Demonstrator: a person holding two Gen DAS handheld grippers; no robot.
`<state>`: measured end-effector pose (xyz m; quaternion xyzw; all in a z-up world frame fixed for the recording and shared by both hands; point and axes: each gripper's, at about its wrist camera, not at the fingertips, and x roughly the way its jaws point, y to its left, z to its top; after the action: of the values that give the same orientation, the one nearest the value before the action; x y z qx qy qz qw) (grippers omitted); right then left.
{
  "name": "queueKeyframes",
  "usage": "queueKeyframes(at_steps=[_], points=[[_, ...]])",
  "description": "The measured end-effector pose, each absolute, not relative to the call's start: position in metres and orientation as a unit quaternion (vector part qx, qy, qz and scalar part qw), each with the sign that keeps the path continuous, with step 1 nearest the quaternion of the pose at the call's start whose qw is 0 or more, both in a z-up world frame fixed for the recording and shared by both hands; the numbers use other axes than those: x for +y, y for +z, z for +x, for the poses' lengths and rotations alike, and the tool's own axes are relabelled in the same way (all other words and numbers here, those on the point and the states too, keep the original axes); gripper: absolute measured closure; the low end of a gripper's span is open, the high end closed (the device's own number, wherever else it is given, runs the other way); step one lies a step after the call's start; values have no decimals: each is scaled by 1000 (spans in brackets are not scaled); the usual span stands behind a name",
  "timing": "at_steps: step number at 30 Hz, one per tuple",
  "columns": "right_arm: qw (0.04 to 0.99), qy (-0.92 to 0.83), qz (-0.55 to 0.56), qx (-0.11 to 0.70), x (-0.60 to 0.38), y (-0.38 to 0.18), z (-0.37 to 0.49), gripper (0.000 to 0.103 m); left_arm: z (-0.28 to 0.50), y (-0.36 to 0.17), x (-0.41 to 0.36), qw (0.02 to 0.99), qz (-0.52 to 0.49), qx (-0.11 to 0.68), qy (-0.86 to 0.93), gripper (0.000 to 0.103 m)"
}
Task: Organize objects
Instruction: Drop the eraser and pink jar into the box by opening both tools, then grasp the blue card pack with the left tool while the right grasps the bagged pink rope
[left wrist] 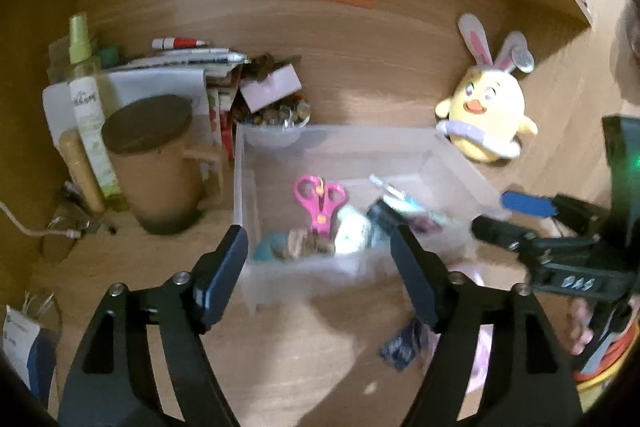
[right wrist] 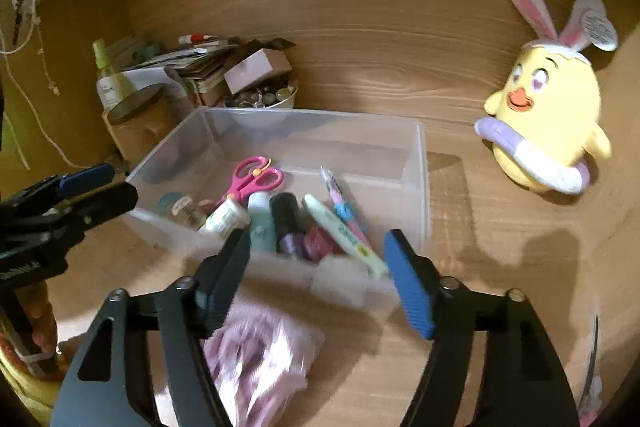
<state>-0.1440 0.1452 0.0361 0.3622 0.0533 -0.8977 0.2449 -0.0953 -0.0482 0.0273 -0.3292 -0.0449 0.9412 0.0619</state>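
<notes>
Most of the sorting looks done to me: the clear bin [right wrist: 416,187] on the bench [right wrist: 500,267] already holds the pink scissors [right wrist: 256,177], small bottles [right wrist: 262,223] and a pale marker [right wrist: 344,235]. My left gripper [left wrist: 318,267] and right gripper [right wrist: 316,275] both have their fingers apart and empty. Left over, I judge, are a pinkish packet [right wrist: 260,351] and a dark wrapper [left wrist: 400,345] in front of the bin.

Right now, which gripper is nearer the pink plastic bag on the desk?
Right. The right gripper hangs directly above the pink plastic bag; the left gripper sits off to its left, over the clear bin.
</notes>
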Motion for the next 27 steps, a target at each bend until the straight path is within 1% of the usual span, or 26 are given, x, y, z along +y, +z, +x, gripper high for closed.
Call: queueKeyframes(at_steps=[3,5,12,14,16,20,22,23,24,27], points=[[244,-895,370,42,152,32,-127,18,-83,14,-46,66,-348,-36,934,25],[249,-887,387,35,153,24,-120,15,-74,1,-44,66,-366,-28,928,25],[248,-850,465,-9,138,-17,-114,13,-57,-34,-44,67,-415,-34,907,24],[251,-843,475,-25,133,-23,-115,11,-54,-38,-45,66,-422,-39,903,24],[251,-838,485,-12,124,-28,-114,11,-53,-41,-46,68,-425,-43,901,24],[236,-848,472,48,109,-33,-105,10,-50,-41,-44,71,-423,-43,902,24],[237,-851,466,52,112,-33,-100,12,-50,-40,-43,76,-423,-46,902,24],[238,-852,463,49,115,-31,-99,18,-50,-40,-42,78,-423,-46,902,24],[241,-853,460,46,118,-30,-98,27,-50,-39,-39,82,-422,-44,902,24],[249,-854,456,35,128,-24,-97,41,-51,-37,-32,92,-420,-35,902,24]])
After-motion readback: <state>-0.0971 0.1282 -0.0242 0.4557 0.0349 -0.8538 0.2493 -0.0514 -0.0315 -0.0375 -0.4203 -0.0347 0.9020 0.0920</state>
